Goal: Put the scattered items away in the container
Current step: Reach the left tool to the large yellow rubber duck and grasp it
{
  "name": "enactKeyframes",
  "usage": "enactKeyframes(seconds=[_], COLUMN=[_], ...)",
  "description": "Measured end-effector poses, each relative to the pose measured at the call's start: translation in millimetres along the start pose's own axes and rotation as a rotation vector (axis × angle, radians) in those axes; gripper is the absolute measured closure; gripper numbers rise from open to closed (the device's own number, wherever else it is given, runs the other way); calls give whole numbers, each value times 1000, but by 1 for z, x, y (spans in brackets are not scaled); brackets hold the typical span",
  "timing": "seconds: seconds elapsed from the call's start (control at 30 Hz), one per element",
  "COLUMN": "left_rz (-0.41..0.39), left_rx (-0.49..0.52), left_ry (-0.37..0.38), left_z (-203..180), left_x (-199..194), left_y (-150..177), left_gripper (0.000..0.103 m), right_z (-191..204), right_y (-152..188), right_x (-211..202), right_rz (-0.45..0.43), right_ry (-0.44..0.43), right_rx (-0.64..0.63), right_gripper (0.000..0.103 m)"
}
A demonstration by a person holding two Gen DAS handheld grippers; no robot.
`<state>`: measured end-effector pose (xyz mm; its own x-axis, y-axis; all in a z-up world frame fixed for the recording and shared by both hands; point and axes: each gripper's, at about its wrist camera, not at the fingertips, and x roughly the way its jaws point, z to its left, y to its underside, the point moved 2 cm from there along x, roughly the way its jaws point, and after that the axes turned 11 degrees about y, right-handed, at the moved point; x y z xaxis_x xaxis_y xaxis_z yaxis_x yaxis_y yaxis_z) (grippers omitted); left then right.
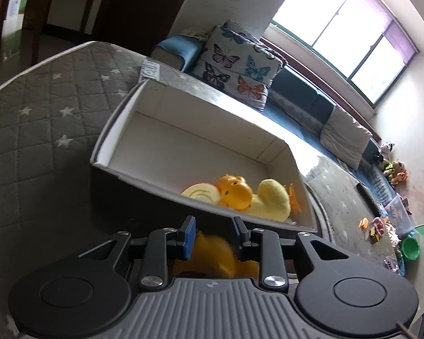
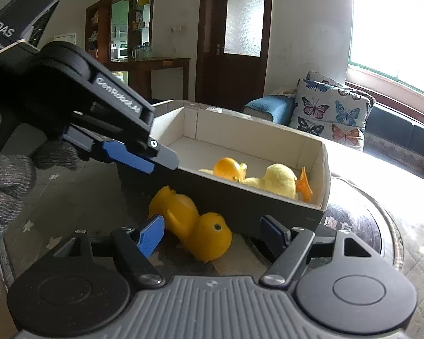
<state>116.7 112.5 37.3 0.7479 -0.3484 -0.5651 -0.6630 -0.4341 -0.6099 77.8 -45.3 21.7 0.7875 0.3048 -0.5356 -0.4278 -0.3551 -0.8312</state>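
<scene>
Left gripper (image 1: 214,236): fingers open w/ a blurred yellow rubber duck (image 1: 212,254) between them at bottom centre, contact can't be told. In right wrist view that duck (image 2: 190,223) lies on its side on the counter (image 2: 70,197), just beside the box's dark near wall, lower centre. Right gripper (image 2: 214,234) fingers wide open around it, not touching. Box (image 1: 121,130) mid-frame holds an orange plastic toy (image 1: 234,192) and a yellow plush duck (image 1: 271,200) at its right end.
</scene>
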Motion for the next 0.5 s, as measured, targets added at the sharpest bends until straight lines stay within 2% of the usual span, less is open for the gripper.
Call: enactKeyframes(seconds=[0.17,0.23,0.5], left_rz=[2,5,28], left_rx=[-22,-19,-23], left_ry=[-21,-36,-64], left_z=[9,10,17], left_x=[-5,-4,0], left_y=[8,12,22], left_gripper=[72,72,72], right_z=[3,4,10], right_y=[6,8,15], right_x=[3,2,8], right_rz=[19,24,45], right_ry=[-7,-8,-15], right_rx=[2,0,-8], right_gripper=[25,18,17])
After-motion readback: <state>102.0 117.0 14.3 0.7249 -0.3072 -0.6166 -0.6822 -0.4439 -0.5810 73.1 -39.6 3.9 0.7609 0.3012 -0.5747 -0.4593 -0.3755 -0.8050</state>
